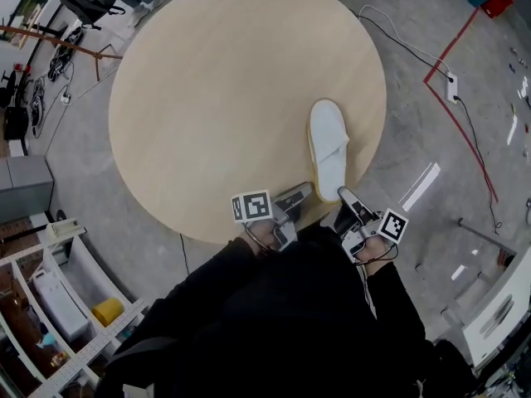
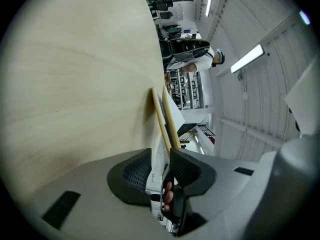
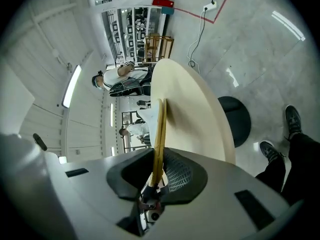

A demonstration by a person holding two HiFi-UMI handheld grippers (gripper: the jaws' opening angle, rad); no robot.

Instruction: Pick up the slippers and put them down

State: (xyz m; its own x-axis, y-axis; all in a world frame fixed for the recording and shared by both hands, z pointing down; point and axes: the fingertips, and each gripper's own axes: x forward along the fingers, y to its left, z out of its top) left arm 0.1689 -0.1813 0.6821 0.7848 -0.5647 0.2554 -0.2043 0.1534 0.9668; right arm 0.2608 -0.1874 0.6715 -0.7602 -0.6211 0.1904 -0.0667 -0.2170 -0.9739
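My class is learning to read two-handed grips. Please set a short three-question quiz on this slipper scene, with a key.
1. True or false: the white slipper is on the floor beside the round table.
2. What does the right gripper clamp? A) a cable B) the slipper's yellow-edged sole C) nothing
3. Fill in: the left gripper is shut on the ____.
Key: 1 false, it is over the tabletop near its edge; 2 B; 3 slipper.

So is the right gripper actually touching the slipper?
Touching. In the right gripper view, the right gripper has its jaws closed on the slipper, both pads pressing against its thin yellow-edged sole.
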